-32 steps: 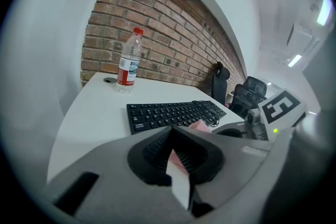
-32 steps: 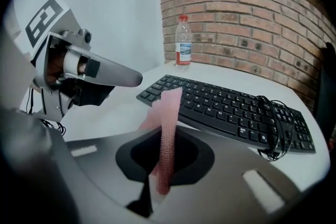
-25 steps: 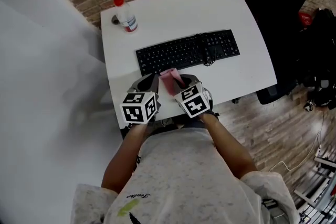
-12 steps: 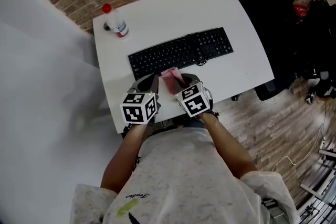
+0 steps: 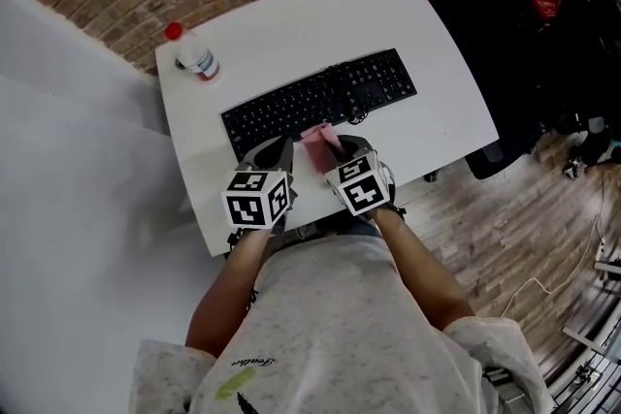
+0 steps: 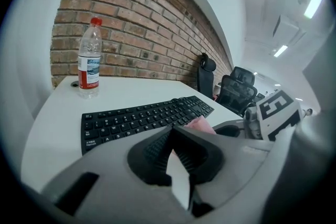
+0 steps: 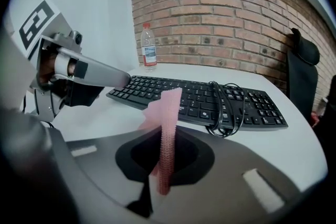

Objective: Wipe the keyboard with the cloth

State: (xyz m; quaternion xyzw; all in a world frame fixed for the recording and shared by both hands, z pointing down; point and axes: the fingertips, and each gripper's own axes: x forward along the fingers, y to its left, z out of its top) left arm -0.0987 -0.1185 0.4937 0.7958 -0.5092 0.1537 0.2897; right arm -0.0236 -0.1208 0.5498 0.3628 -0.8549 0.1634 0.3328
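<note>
Obs, standing by the table:

- Right gripper (image 7: pixel 165 136): jaws clamped on the pink cloth (image 7: pixel 167 107). The cloth rises out of the jaws as a thin, edge-on strip, with a loose fold flopping to the gripper's left. It seems pinched by one edge so that the free part leads the tips and meets the keys first.
- Left gripper (image 6: pixel 171 132): jaws together, tips meeting, nothing between them. It sits just beside the right gripper, on its left. Both are at the near edge of the white table (image 5: pixel 427 34), close in front of the person. I would guess it is kept free to steady the keyboard.
- Keyboard (image 5: pixel 315 100): black, just ahead of both sets of tips. It lies slantwise, with the number-pad end away to the right gripper's right.
- The cloth's top is near the keyboard's front edge. The right gripper view suggests it is held clear of the keys, but I cannot tell for certain.
- Coiled cable (image 7: pixel 227 107): rests on the keys, ahead and to the right of the right gripper. It is a likely snag for the cloth.
- Bottle (image 6: pixel 89 60): red cap, upright, beyond the keyboard, ahead-left of the left gripper and well apart from both.

Judgement: wiping is not yet begun. The next move calls for tipping the cloth down onto the nearest key row
</note>
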